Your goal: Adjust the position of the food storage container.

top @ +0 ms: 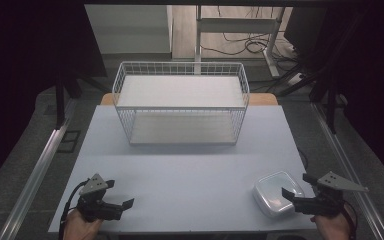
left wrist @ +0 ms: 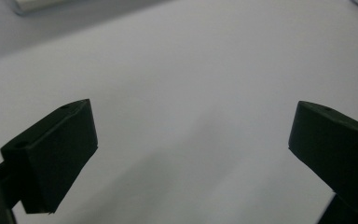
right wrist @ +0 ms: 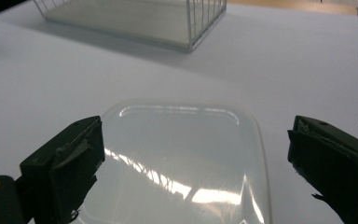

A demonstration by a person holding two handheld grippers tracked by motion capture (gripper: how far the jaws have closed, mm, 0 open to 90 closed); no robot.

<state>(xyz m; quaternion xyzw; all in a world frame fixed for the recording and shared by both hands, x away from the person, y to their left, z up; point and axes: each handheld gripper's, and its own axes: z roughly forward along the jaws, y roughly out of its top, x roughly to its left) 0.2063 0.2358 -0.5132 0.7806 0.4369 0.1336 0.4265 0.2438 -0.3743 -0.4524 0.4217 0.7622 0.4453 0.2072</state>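
Nothing is moved yet: my right gripper (top: 292, 192) hovers with jaws spread over the glossy white rounded-square plastic lid (top: 278, 193) at the table's near right, ungrasped, while my left gripper (top: 121, 198) gapes empty.

Bare table (top: 180, 175) lies open between both grippers; the lid (top: 278, 193) blocks near right, the basket (top: 180, 102) far centre.

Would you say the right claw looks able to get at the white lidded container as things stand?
Probably yes. The right claw stands open right at the white container, its jaws spread to either side of the lid in the right gripper view, with nothing between them on the table.
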